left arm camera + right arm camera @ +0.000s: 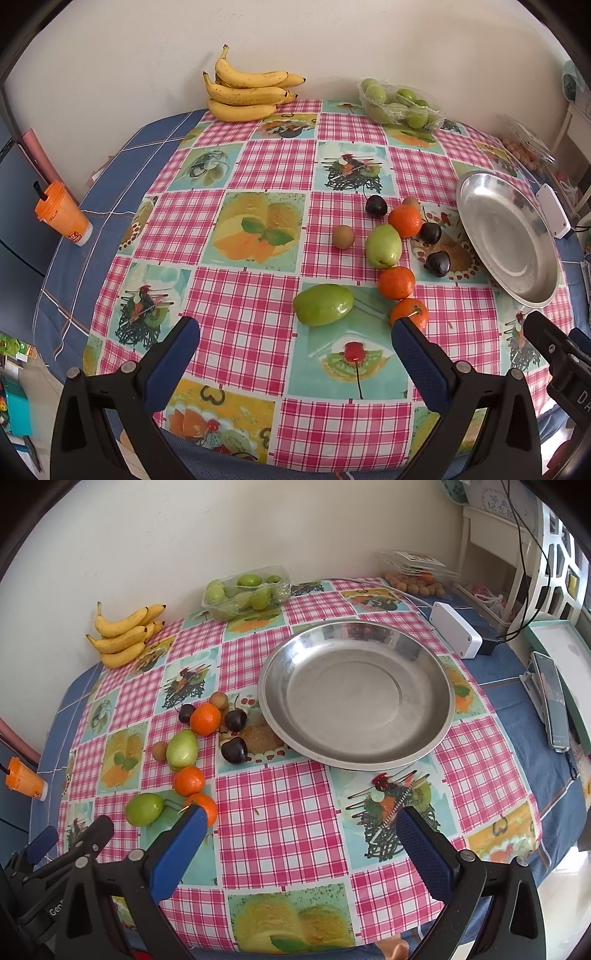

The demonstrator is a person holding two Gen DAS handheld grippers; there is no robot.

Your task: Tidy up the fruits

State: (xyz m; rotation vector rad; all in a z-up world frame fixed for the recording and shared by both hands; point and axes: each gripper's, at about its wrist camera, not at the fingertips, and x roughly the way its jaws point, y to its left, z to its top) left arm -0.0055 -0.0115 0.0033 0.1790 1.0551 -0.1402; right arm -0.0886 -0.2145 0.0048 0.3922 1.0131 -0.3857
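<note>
Both blue-padded grippers, left (295, 328) and right (301, 818), hover spread wide, empty, near scattered loose fruit (384, 245) beside a round steel dish (354, 694).

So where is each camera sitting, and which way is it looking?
Left wrist: sits on the left gripper at the table's near edge, looking forward over the loose fruit toward the bananas; its two blue fingers show, open, and the other gripper's black tip at far right.
Right wrist: sits on the right gripper, looking forward at the metal dish; its blue fingers show, open, and the left gripper at lower left.
Both share: the dish, bananas, loose fruit, the tray of green fruit and the orange cup.
</note>
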